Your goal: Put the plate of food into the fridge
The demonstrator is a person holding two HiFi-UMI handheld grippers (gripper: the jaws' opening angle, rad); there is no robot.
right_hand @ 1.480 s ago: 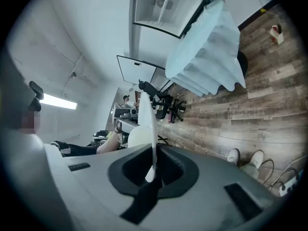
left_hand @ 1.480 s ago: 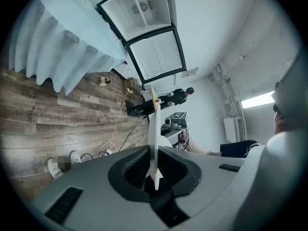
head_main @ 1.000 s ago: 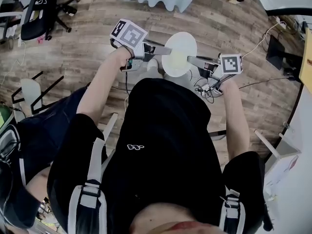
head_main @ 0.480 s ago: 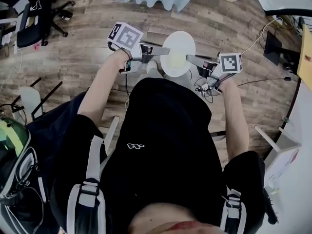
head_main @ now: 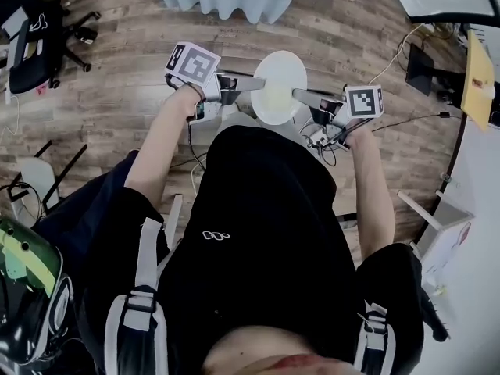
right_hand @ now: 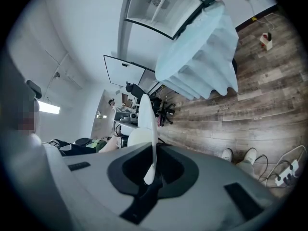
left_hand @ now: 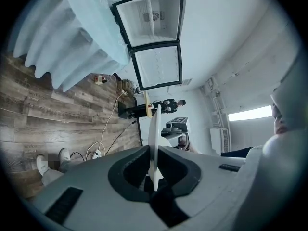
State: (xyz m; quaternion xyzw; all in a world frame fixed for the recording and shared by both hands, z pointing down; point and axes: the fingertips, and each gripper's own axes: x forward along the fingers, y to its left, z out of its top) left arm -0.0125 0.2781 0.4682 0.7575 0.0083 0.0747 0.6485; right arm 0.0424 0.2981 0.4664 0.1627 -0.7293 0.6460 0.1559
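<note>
Carry step here, I'd say. The plate [head_main: 280,87] is up in the air in front of the person's chest, held level between both grippers. The left gripper [head_main: 258,83] is pinched narrow on the plate's left rim, and the right gripper [head_main: 303,94] is clamped the same way on the opposite rim. A pale yellowish bit of food [head_main: 278,98] sits on top, with nothing below but wooden floor [head_main: 117,84]. The left gripper view shows what looks like the fridge [left_hand: 156,47], open and white inside, well apart from the plate, beyond a pale blue cloth [left_hand: 82,37]. Next move, I reckon: walk it over with both grips even so the plate stays flat, then slide it onto a shelf.
</note>
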